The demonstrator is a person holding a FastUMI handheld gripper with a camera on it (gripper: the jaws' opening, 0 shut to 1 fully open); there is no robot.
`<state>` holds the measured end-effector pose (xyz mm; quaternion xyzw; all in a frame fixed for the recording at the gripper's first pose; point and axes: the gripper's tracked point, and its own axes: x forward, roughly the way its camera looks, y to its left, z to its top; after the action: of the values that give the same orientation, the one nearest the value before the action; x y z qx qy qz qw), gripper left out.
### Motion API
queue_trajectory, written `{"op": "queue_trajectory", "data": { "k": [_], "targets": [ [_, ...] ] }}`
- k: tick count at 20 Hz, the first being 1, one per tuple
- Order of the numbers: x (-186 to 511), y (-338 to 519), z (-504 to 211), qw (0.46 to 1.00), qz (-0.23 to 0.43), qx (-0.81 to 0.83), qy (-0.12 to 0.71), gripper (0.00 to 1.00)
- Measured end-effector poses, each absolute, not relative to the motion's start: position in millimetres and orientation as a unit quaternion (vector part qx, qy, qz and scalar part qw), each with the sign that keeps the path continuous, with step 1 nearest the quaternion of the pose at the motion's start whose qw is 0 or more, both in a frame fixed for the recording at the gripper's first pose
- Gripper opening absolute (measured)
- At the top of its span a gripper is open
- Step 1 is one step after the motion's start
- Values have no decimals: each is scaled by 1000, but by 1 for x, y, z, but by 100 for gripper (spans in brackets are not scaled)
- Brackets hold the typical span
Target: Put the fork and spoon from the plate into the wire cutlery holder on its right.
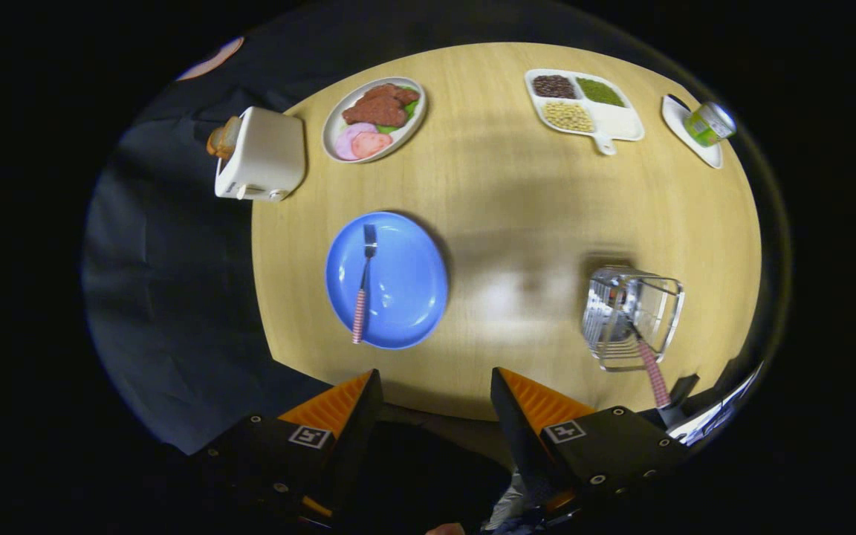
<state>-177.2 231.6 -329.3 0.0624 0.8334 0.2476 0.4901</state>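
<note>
Overhead, the round pale wooden surface (517,223) carries everything, with dark cloth around it. The tongs (435,383) hang above its near edge at six o'clock, their two fingers (339,405) spread wide apart and clamped on nothing.

The round blue plate (387,280) lies just beyond the left finger, at about eight o'clock on the surface. A white boxy toaster (261,154) with a slice of bread (223,138) sticking out of it sits at ten o'clock, right at the rim. Beside it, at eleven o'clock, an oval white dish of sliced meats and greens (374,117) rests. A white divided tray of dark, green and yellow beans (584,104) lies at one o'clock, and a small white saucer (692,134) with a green can (709,123) tipped on it sits at two o'clock.

The clear wire cutlery holder (632,318) stands at four o'clock, well apart from the blue plate and beyond the right finger. A pink checked handle (652,375) leans out of it toward the near rim; its working end is hidden inside.

The fork with a pink checked handle (363,286) lies on the left half of the blue plate, its prongs pointing to twelve o'clock, its handle end just over the near rim.
</note>
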Motion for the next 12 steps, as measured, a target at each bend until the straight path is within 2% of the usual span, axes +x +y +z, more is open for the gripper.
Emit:
{"op": "queue_trajectory", "data": {
  "k": [5,12],
  "targets": [
    [-207,295,-345,491,268,53,827,89],
    [-237,348,-386,493,235,41,837,89]
  ]
}}
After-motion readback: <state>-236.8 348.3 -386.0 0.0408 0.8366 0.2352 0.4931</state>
